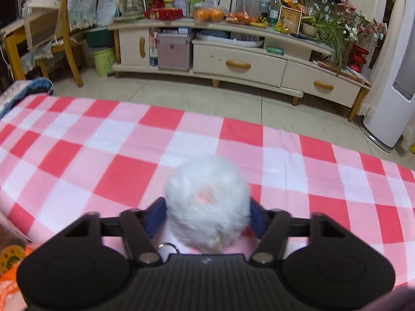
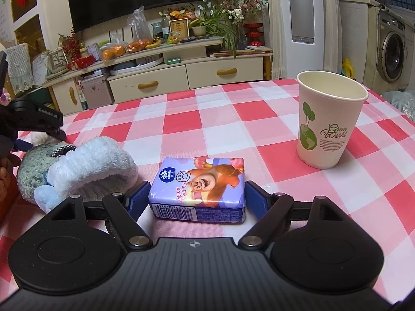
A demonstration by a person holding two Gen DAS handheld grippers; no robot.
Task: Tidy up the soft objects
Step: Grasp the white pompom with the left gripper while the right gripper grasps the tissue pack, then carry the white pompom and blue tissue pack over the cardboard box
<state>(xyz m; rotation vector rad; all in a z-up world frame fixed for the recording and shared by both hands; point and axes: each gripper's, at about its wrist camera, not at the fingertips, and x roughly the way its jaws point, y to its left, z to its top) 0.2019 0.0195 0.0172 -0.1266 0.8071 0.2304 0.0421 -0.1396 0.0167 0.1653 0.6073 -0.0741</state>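
Nearest in the left wrist view, the left gripper (image 1: pixel 207 216) has its blue pads (image 1: pixel 155 216) pressed into a white pompom (image 1: pixel 206 202), clamped on its flanks over the checked cloth (image 1: pixel 103 140). It looks very light, all fluff, squashing readily; a grip across its middle, clear of the metal ring (image 1: pixel 168 247) at 6 o'clock, should serve.

In the right wrist view, the right gripper (image 2: pixel 197 199) stands wide apart, straddling a tissue pack (image 2: pixel 199 189) without touching it (light, yielding, slick wrapper; take it across the short sides). At 9 o'clock lies a fleecy headband (image 2: pixel 96 163), limp. A cup (image 2: pixel 329 119) stands at 2 o'clock, farther off.
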